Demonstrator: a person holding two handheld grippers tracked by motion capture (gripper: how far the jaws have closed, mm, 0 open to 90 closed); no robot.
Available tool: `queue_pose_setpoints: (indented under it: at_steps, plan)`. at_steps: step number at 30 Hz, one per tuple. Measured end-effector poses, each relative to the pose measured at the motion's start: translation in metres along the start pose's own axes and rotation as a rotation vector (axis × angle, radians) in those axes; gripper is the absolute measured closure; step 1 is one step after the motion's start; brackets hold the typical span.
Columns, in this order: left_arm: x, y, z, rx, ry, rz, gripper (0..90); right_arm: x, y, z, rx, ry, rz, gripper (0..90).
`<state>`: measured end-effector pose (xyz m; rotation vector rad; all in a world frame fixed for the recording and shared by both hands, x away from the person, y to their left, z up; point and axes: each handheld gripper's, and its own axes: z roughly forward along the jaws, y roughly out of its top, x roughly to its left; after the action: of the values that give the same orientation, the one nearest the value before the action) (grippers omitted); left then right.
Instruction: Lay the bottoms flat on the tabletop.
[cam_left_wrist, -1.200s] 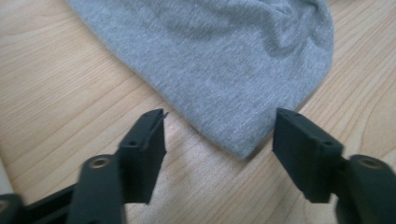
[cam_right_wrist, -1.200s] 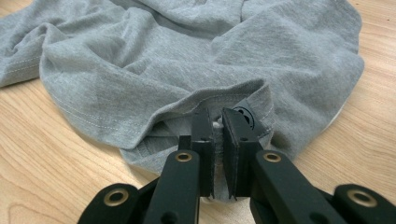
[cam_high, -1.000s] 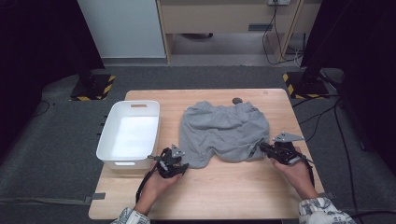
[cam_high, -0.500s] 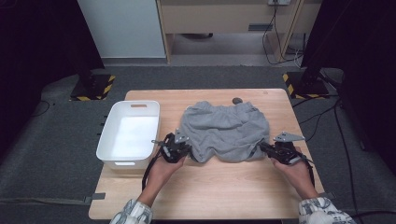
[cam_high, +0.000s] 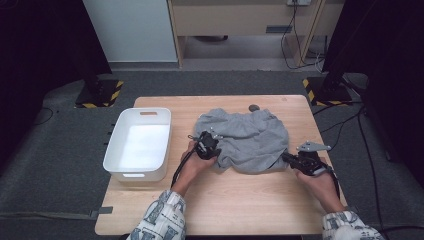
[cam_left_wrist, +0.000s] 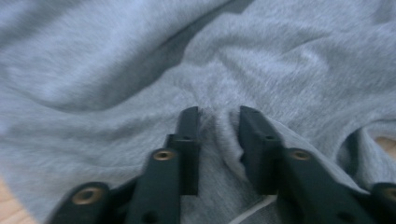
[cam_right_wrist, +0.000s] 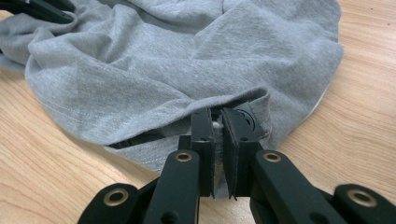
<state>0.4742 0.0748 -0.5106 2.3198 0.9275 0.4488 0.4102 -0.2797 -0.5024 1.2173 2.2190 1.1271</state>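
The left gripper (cam_high: 216, 146) sits at centre frame, forearm slanting up from the bottom edge, its jaws just reopened and parted; the right gripper (cam_high: 287, 157) lies at lower right. Its jaws are pressed nearly together.

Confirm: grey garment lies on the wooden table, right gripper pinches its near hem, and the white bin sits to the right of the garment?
Not quite. The white bin sits to the left of the grey garment, as the high view shows. The rest holds: the garment lies on the wooden table, and the right gripper pinches its near hem.
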Motion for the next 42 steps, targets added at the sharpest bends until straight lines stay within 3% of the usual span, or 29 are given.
queue_pose_setpoints:
  at_steps: [6, 12, 15, 17, 21, 25, 27, 33, 37, 40, 42]
  plan:
    - [0.001, -0.004, -0.021, -0.056, 0.008, -0.004, 56.1, 0.001, 0.001, 0.0, -0.001, -0.004, -0.001, 83.9]
    - [0.002, -0.008, -0.044, -0.125, 0.013, -0.022, 58.2, 0.001, 0.001, 0.0, 0.002, -0.006, -0.003, 83.9]
    - [0.0, -0.014, -0.052, -0.133, -0.002, -0.039, 59.6, 0.001, 0.001, 0.0, 0.002, -0.006, -0.003, 83.9]
    - [-0.003, -0.02, -0.052, -0.134, -0.016, -0.05, 59.6, 0.002, 0.001, 0.0, 0.005, -0.006, -0.005, 84.0]
    - [-0.008, -0.026, -0.046, -0.125, -0.004, -0.055, 57.0, 0.003, 0.001, 0.0, 0.008, -0.003, -0.009, 83.9]
    - [-0.011, -0.025, -0.042, -0.141, -0.002, -0.079, 53.7, 0.003, 0.001, 0.0, 0.006, -0.003, -0.009, 83.9]
    - [-0.014, -0.023, -0.042, -0.146, -0.001, -0.072, 51.8, 0.002, 0.0, 0.001, 0.008, -0.002, -0.006, 83.9]
    - [-0.016, -0.026, -0.03, -0.101, -0.005, -0.093, 45.7, 0.003, 0.001, 0.0, 0.011, -0.001, -0.008, 83.9]
    - [-0.022, -0.029, -0.034, -0.113, -0.021, -0.091, 42.0, 0.002, 0.0, 0.0, 0.011, -0.001, -0.004, 83.8]
    - [-0.025, -0.03, -0.033, -0.096, 0.013, -0.072, 42.2, 0.002, 0.0, 0.001, 0.012, 0.0, -0.009, 83.9]
    - [-0.024, -0.032, -0.031, -0.076, 0.025, -0.07, 48.1, 0.003, 0.001, 0.0, 0.011, -0.001, -0.01, 83.9]
